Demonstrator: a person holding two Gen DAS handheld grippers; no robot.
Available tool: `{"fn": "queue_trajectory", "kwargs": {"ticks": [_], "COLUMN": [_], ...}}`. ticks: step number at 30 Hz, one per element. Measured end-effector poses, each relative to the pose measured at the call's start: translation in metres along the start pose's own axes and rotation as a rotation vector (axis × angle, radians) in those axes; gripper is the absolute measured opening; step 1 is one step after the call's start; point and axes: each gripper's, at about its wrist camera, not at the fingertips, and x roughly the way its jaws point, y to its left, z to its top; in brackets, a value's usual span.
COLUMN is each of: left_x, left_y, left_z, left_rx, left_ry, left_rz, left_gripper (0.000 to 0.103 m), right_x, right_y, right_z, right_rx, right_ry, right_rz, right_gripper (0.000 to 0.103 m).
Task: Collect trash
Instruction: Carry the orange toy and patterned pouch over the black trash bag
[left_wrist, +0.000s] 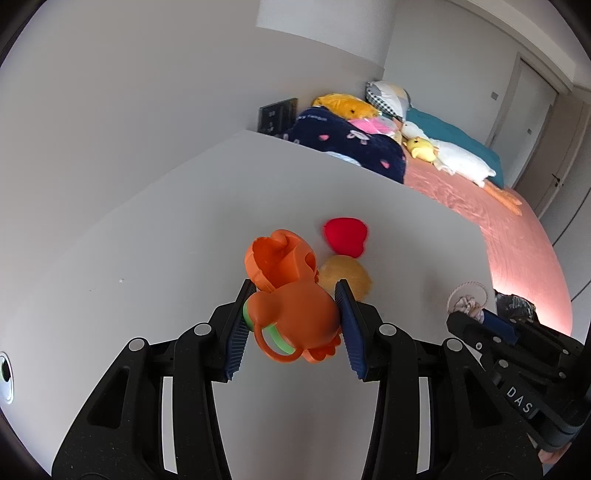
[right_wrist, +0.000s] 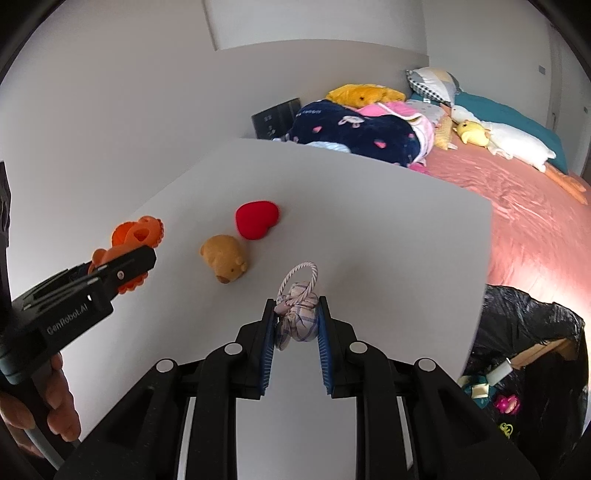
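My left gripper (left_wrist: 293, 295) is shut on an orange plastic toy (left_wrist: 291, 306) with a green ring, held above the white table (left_wrist: 147, 258); the same orange toy (right_wrist: 138, 230) shows at the left of the right wrist view. My right gripper (right_wrist: 295, 306) is shut on a small checked cloth pouch (right_wrist: 300, 317) with a white cord loop, lifted just off the table. A red heart (right_wrist: 256, 219) and a tan plush bear head (right_wrist: 225, 258) lie on the table between the two grippers. The cloth pouch (left_wrist: 466, 301) also appears at the right of the left wrist view.
A black-lined trash bin (right_wrist: 524, 332) with several scraps inside stands beyond the table's right edge. Behind the table is a bed with a pink cover (right_wrist: 517, 192), a navy blanket (right_wrist: 351, 133) and plush toys. A hand (right_wrist: 55, 398) holds the left gripper's handle.
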Motion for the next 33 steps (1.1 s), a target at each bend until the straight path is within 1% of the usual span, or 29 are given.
{"fn": "queue_trajectory", "kwargs": {"ticks": [7, 13, 25, 33], "left_x": [-0.013, -0.023, -0.04, -0.044], "left_y": [-0.028, -0.051, -0.106, -0.139], "left_z": [-0.001, -0.004, -0.014, -0.022], "left_rx": [0.034, 0.05, 0.118, 0.158], "left_ry": [-0.018, -0.021, -0.029, -0.023], "left_rz": [-0.015, -0.039, -0.09, -0.118], "left_gripper": [0.044, 0.044, 0.044, 0.044], "right_x": [-0.027, -0.051, -0.095, -0.12], "right_y": [-0.017, -0.033, -0.067, -0.092], "right_z": [-0.007, -0.014, -0.031, -0.044], "right_rx": [0.029, 0.048, 0.091, 0.124], "right_ry": [-0.027, -0.055, -0.103, -0.129], "right_rz": [0.011, 0.0, -0.028, -0.054], "right_gripper": [0.023, 0.023, 0.023, 0.023]}}
